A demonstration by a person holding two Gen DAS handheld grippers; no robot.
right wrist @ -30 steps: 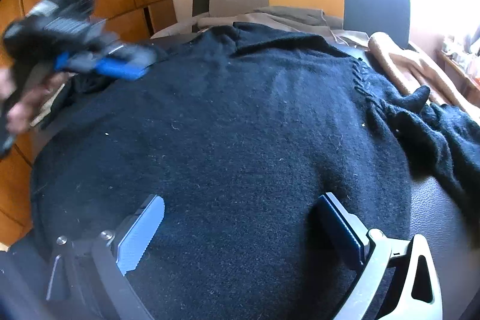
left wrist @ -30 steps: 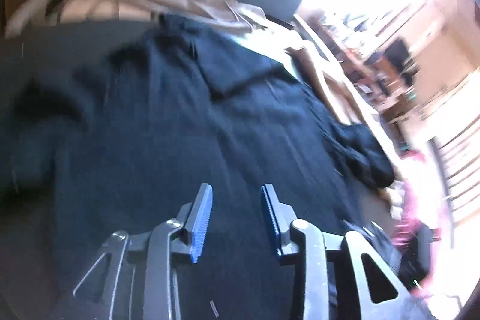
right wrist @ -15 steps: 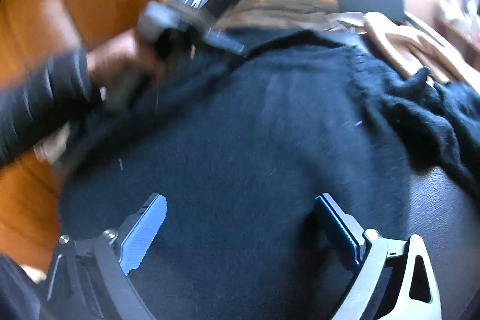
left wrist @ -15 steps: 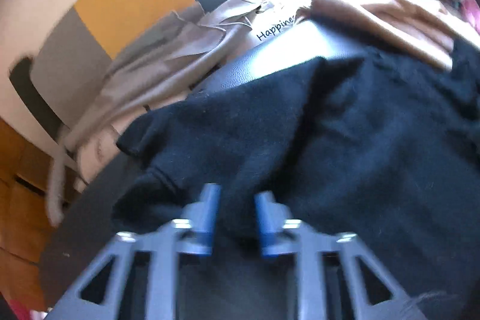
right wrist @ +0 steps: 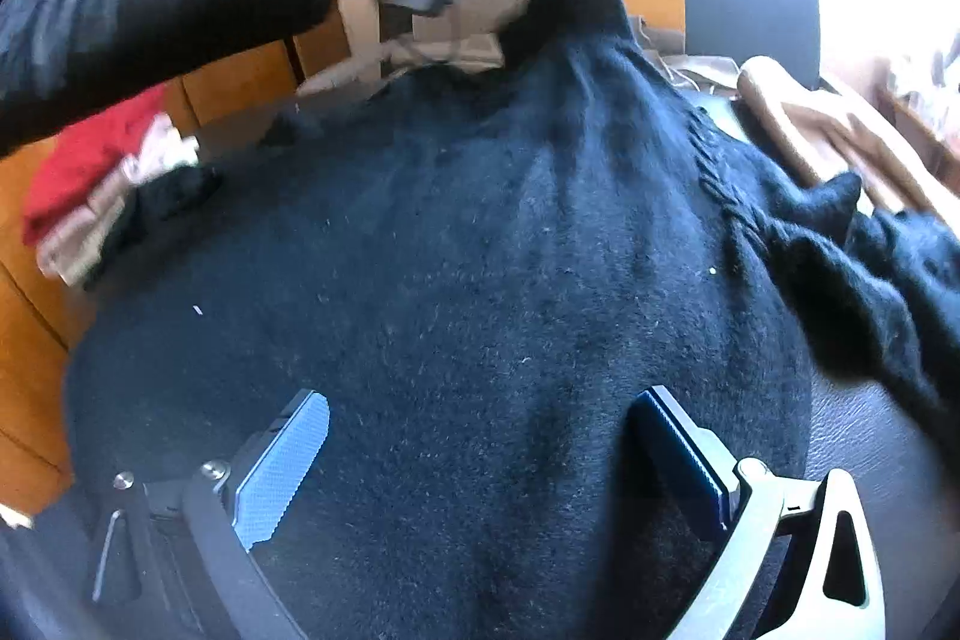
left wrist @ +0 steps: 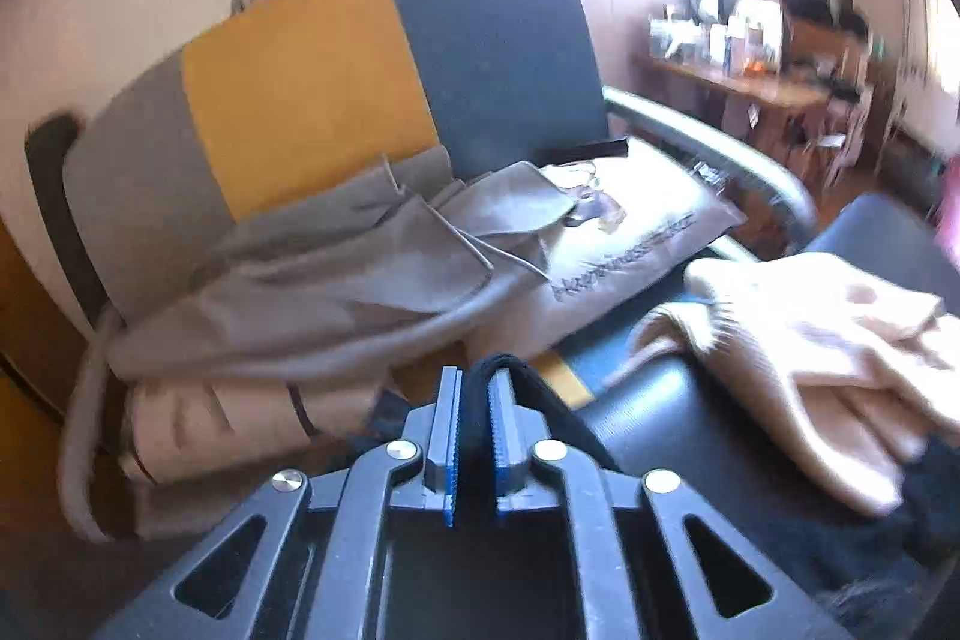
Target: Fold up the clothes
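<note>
Your left gripper (left wrist: 474,430) had its two blue pads clamped on a fold of the black sweater (right wrist: 480,280) — the dark knit looped up between them, and from the right wrist camera you could see that pinched edge lifted high near the chair back, the cloth fanning down from it in taut ridges. Your right gripper (right wrist: 480,460) was spread wide, holding nothing, its pads poised low over the near hem, one to either side of the body of the garment; whether they touched the knit I could not tell.

The sweater lay across the dark leather seat (right wrist: 870,430), its far sleeve trailing off to the right beside a cream knit (left wrist: 828,358).

The risks, as I judged them: you held only a small pinch of a heavy knit, so a quick pull could have slid it out of the pads or stretched the edge. With the near hem unpinned, the whole garment might have dragged instead of folding. The loose sleeve could have bunched under the fold.

Beyond, a grey garment (left wrist: 312,280) sat heaped on the chair (left wrist: 312,82), over a pale cushion (left wrist: 648,250) bearing a line of script — it seemed to begin "Happiness", the rest too blurred to read. A red and beige pile (right wrist: 102,196) lay off to the left.
</note>
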